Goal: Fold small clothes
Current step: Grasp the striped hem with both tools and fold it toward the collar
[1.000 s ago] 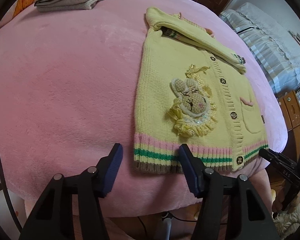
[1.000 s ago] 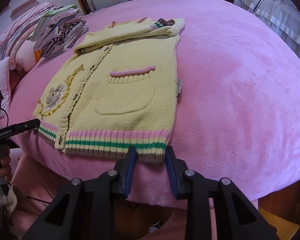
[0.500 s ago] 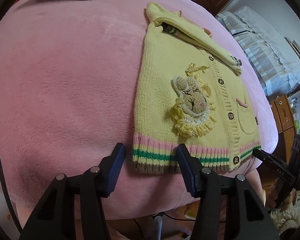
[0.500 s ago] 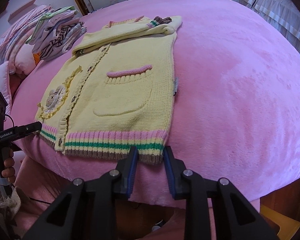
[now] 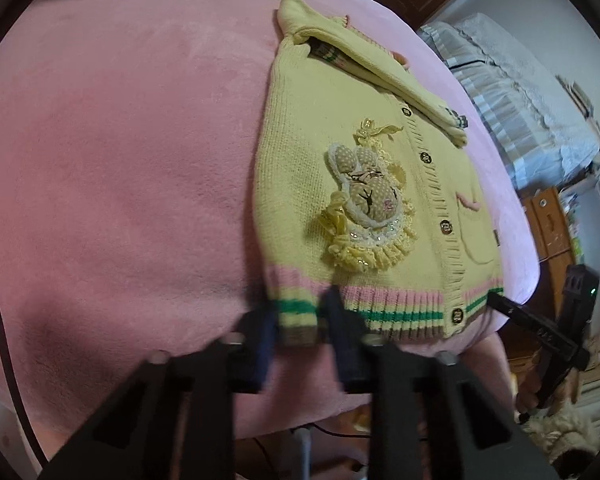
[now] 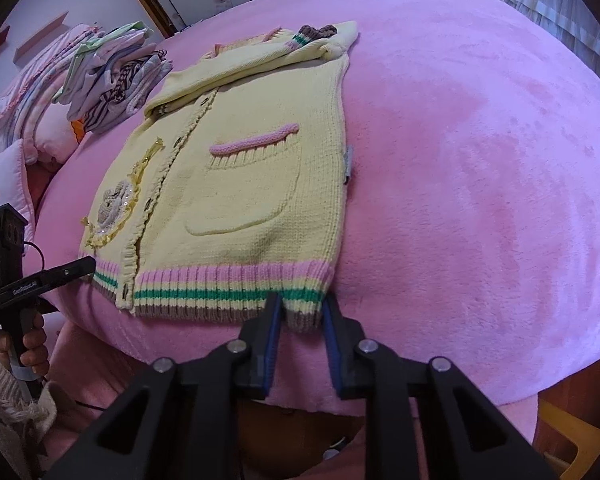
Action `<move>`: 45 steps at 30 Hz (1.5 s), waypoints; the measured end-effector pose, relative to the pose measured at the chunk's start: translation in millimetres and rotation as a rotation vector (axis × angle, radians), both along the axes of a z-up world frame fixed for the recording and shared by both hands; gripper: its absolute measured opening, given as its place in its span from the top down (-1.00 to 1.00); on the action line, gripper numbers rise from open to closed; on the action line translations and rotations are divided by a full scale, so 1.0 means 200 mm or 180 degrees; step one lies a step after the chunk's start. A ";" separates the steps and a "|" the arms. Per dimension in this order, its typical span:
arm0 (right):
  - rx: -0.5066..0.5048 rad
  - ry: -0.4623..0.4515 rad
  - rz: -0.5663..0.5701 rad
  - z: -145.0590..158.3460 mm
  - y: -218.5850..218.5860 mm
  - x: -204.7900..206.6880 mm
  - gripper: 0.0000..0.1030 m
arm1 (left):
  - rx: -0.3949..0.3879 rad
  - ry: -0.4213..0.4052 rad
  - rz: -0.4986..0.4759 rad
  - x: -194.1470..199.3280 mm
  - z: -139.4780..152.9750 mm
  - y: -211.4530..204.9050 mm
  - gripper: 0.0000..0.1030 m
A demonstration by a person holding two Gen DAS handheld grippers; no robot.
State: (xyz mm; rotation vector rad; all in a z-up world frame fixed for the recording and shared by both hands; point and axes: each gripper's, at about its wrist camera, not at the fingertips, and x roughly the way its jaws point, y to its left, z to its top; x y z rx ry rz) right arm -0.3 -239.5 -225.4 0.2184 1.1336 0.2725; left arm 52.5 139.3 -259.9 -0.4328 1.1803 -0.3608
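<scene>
Across the pink bed (image 6: 479,160) lies the yellow cardigan (image 6: 252,184), its striped hem toward six o'clock. At the hem's seven o'clock corner the left tongs (image 5: 298,326) are closing with the ribbing between them; at five o'clock the right tongs (image 6: 300,316) are closing around that corner likewise.

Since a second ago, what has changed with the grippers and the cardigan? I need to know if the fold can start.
Both grippers have moved in on the striped hem. The left gripper, wide open a second ago, is closing on the hem corner below the bunny patch; the right gripper is closing on the corner below the pocket. The cardigan lies flat as before, sleeves folded across the top, on the pink blanket.
</scene>
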 end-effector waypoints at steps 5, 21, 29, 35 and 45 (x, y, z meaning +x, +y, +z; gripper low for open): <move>-0.0079 -0.0094 0.0070 0.04 0.02 -0.02 0.83 | 0.0319 -0.0077 -0.0029 -0.02 0.05 -0.06 0.84; 0.0178 -0.0702 0.0124 0.43 0.00 0.11 0.86 | -0.0043 -0.0119 0.0460 0.14 0.37 0.03 0.87; 0.0236 -0.0892 -0.0069 0.59 -0.04 0.39 0.86 | -0.0103 -0.0291 0.0657 0.49 0.62 0.02 0.87; 0.0176 -0.1004 -0.0228 0.65 -0.09 0.66 0.86 | -0.0070 -0.0411 0.0774 0.83 0.71 -0.01 0.87; 0.0042 -0.0910 -0.0304 0.56 -0.06 1.12 0.86 | 0.0108 -0.0304 0.0875 1.23 0.58 -0.07 0.87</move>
